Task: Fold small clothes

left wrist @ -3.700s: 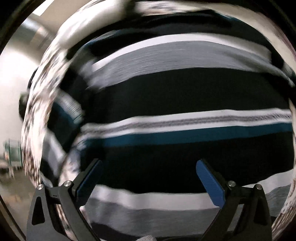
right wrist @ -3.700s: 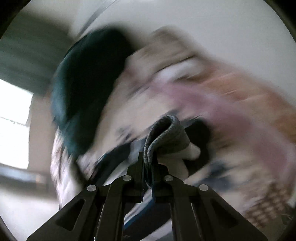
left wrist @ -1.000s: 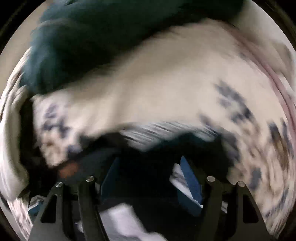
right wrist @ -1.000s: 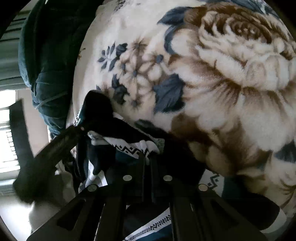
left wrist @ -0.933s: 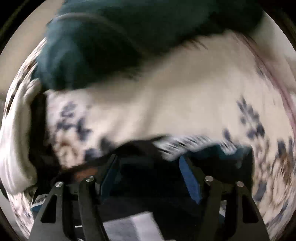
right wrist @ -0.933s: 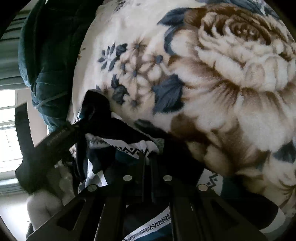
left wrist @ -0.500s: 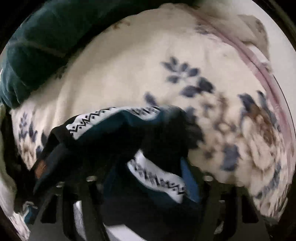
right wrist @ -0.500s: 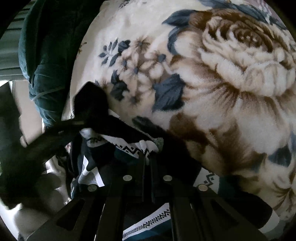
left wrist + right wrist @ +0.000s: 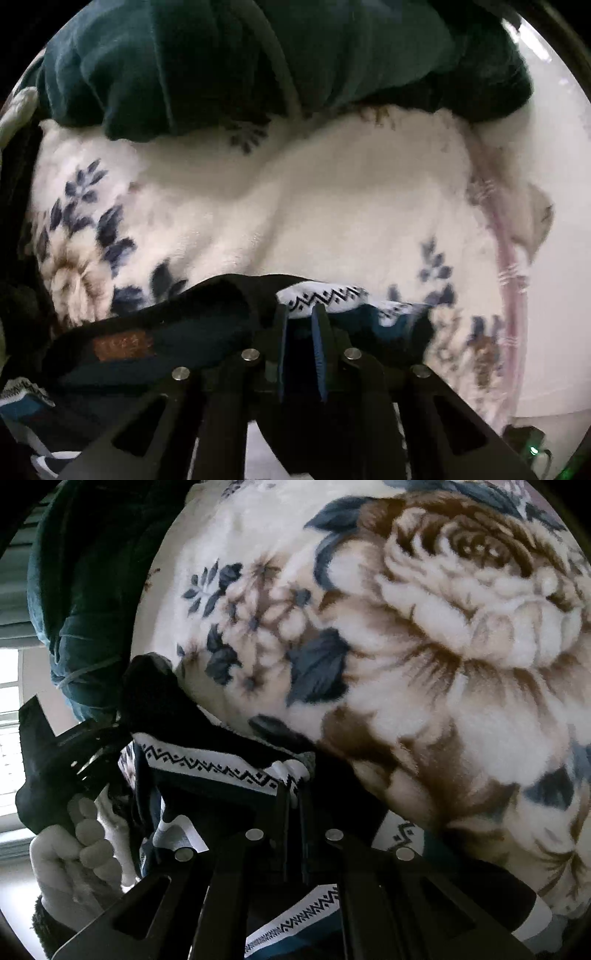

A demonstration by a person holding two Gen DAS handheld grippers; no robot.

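Dark sweater (image 9: 207,325) with white zigzag-pattern stripes and a teal band, bunched up on a fluffy cream blanket (image 9: 332,206) printed with navy leaves and big brown roses. Small brown label (image 9: 123,345) showing on the black part, left of the jaws in the left wrist view.

Left hand-held gripper (image 9: 299,314) nearly pressed together, jaws just been closing, blue pads (image 9: 318,354) pinching a fold of the sweater right where the zigzag stripe meets the dark knit. Narrow slit between the pads, dark cloth filling it.

Right hand-held gripper (image 9: 293,794) clamped tight on another edge of the same sweater (image 9: 207,764), white zigzag hem bunched at the tips. Black sleeve or corner sticking up toward the upper left in that view.

Dark teal velvety bedding (image 9: 258,55) heaped along the far side of the blanket. Left hand (image 9: 74,856) in a white glove at the lower left of the right wrist view, wrapped round the other tool's handle. Bright window (image 9: 9,709) at the left edge behind it.
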